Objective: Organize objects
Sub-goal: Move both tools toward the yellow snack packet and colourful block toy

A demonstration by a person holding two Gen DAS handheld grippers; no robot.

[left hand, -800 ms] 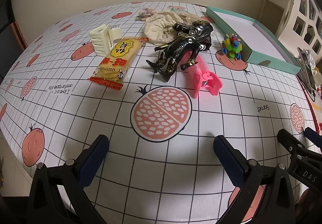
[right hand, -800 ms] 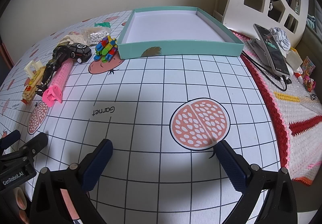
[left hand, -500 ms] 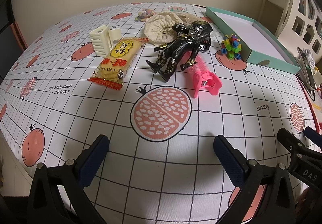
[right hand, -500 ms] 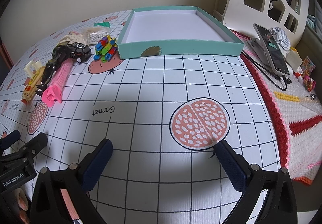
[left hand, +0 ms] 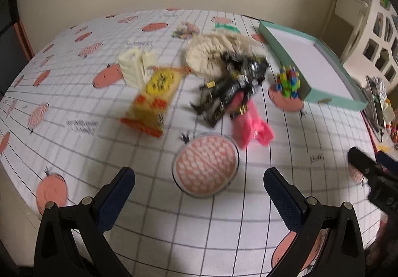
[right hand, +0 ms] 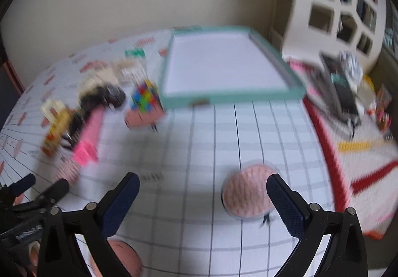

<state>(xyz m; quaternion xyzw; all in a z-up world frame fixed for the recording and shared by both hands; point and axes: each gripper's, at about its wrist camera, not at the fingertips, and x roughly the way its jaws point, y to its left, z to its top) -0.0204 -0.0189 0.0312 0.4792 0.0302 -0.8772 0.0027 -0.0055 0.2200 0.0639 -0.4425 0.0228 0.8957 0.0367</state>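
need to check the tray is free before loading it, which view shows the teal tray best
The right wrist view: the teal tray sits ahead of the open right gripper, its whole white floor visible and bare, though blurred. The left wrist view shows it only obliquely at the right edge, beyond the open left gripper.

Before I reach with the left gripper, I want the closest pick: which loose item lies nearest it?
The pink clip, just past the pomegranate print, lies nearest the left gripper; the snack pack and black figure lie farther back.

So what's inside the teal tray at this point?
Nothing visible: the teal tray shows only a bare white floor in both views, though motion blur could hide something small. The colourful block toy sits outside it, by the near left corner.
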